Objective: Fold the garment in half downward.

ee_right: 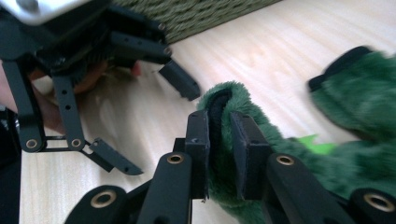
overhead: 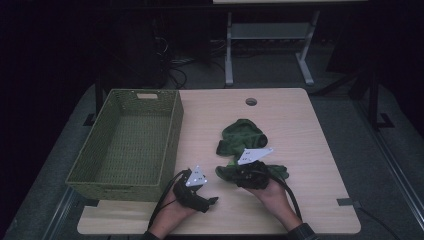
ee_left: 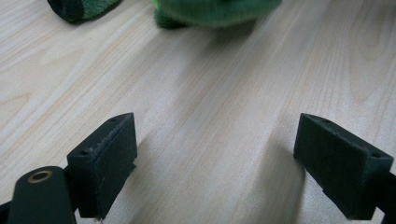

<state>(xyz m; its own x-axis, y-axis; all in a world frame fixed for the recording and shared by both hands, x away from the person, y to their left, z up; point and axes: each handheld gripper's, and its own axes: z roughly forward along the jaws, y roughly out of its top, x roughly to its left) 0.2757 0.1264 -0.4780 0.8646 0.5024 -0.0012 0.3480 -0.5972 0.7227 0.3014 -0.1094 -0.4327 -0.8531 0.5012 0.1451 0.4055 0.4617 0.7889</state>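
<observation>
Two jaws of right gripper (ee_right: 219, 154) pinched on green fleece garment (overhead: 243, 137) mid-table, right of woven basket (overhead: 131, 142); left gripper (ee_left: 219, 158) agape, empty. Best: firm pinch, slow lift, free edge for left.

High view overhead, far; gripper views close, sharing table (overhead: 295, 125), perhaps.

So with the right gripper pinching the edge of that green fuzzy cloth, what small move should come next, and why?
Probably lift the right gripper a little, to peel the green cloth off the table. Its jaws are closed on a fold of the cloth, most of which lies crumpled on the wood. The left gripper sits open beside it, holding nothing, and the basket waits at the left.
</observation>
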